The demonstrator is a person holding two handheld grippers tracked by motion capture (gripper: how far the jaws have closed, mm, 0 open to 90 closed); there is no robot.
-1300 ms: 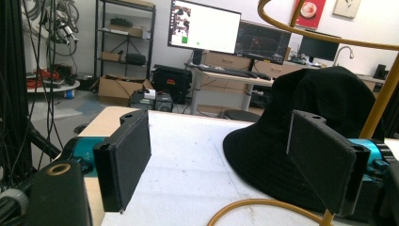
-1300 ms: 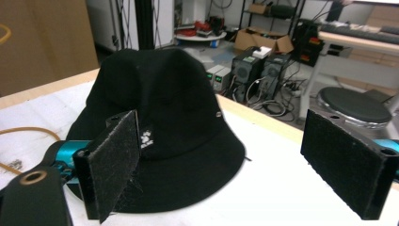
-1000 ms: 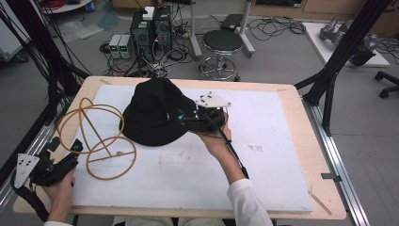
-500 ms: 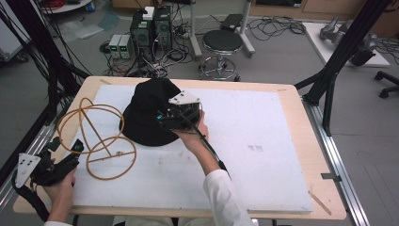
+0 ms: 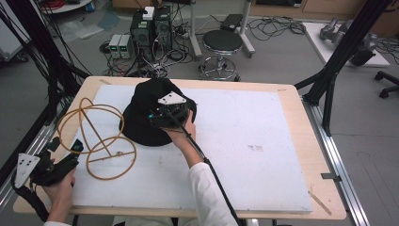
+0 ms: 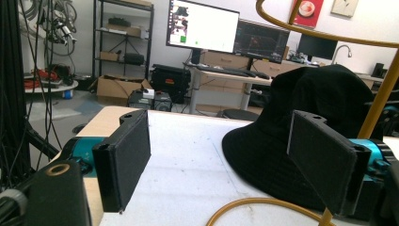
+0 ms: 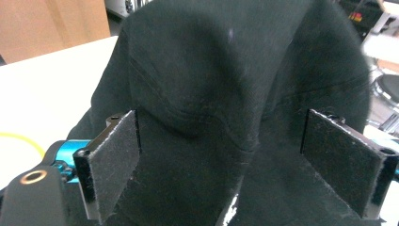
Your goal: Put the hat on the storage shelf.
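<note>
A black bucket hat [image 5: 141, 117] lies on the white board [image 5: 244, 141], left of its middle. My right gripper [image 5: 157, 117] hangs over the hat's right side, its grey plate [image 5: 171, 99] on top. In the right gripper view it [image 7: 226, 141] is open, and the hat's dented crown [image 7: 211, 80] bulges between the two wide-spread pads without touching either. A yellow wire stand [image 5: 96, 139] of hoops stands just left of the hat. My left gripper [image 5: 63, 145] rests at the table's front left corner, open [image 6: 219, 136], looking at the hat [image 6: 301, 122] past a yellow hoop [image 6: 263, 203].
The white board covers most of the wooden table [image 5: 301, 136]; its right half is bare. A black cable [image 5: 211, 174] trails along the right forearm. Beyond the far edge stand a stool [image 5: 222, 44] and computer boxes [image 5: 150, 28]. Black frame posts [image 5: 329, 80] flank the table.
My right gripper has moved left from the hat's right brim to over its crown. The hat has stayed roughly in place. The left gripper has not moved.
</note>
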